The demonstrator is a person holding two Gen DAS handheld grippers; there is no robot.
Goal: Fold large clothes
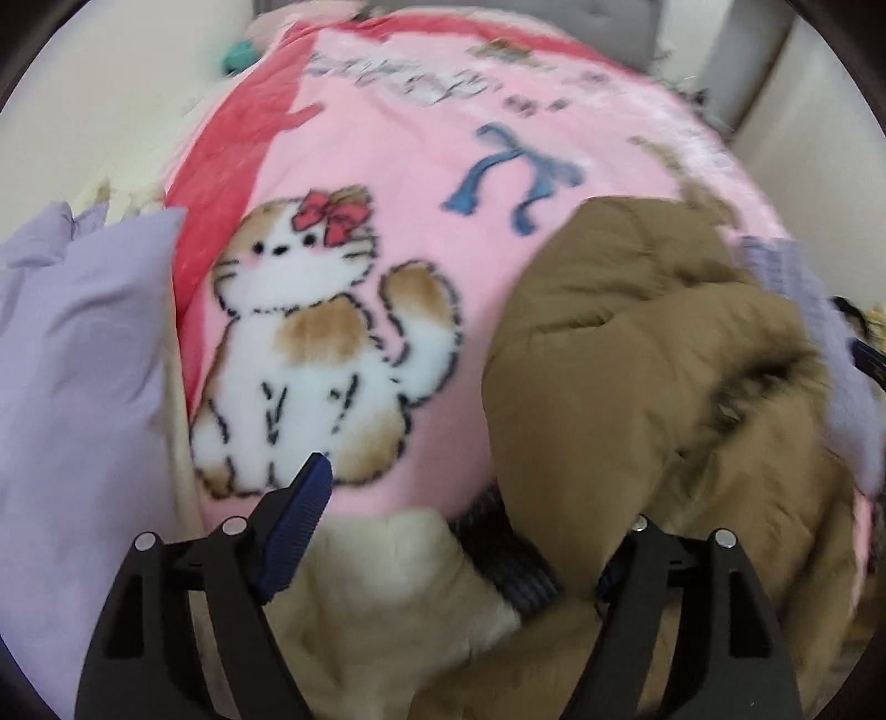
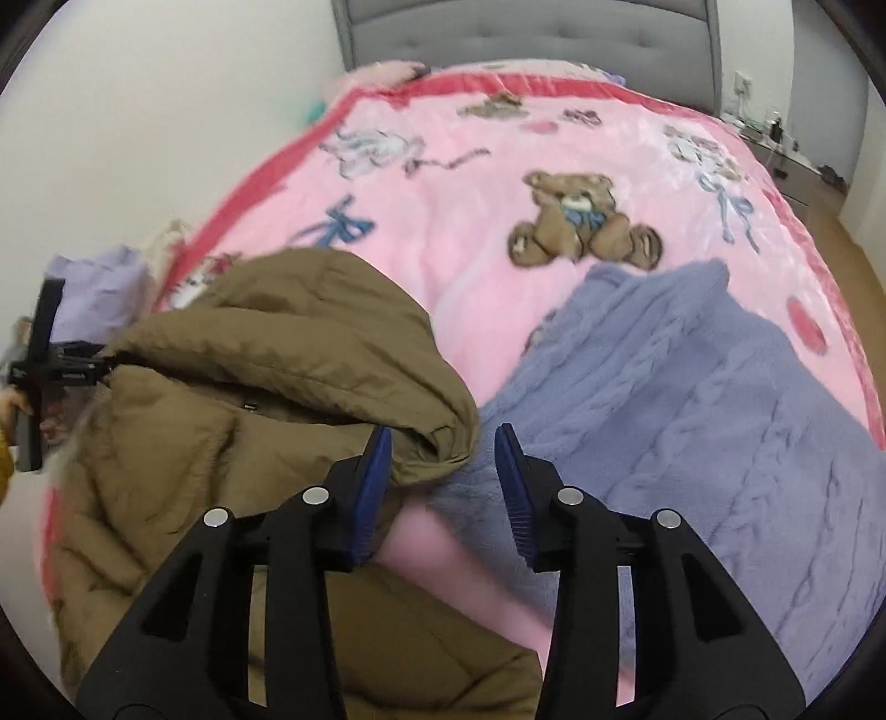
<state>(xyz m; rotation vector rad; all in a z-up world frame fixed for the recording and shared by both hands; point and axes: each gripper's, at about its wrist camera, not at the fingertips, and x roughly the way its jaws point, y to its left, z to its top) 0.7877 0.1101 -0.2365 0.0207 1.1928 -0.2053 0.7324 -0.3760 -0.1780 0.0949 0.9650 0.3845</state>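
left gripper [image 1: 459, 531] wide open over brown coat [image 1: 637, 360] — right gripper [image 2: 443, 476] parted, empty.

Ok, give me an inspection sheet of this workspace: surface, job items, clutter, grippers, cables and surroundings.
Surface: bed covered by a pink blanket with cat and teddy bear prints.
Job's things: brown padded coat lying bunched on the near left of the bed; a purple-blue knit garment lies spread to its right.
Clutter: lilac pillow at the bed's left edge; a small teal object near the wall, too blurred to identify.
Grippers: left gripper open, with coat fabric over its right finger; right gripper open, empty, poised over the coat's edge.
Cables: some on the bedside cabinet, too small to detail.
Surroundings: grey tufted headboard, white walls, wood floor at right.
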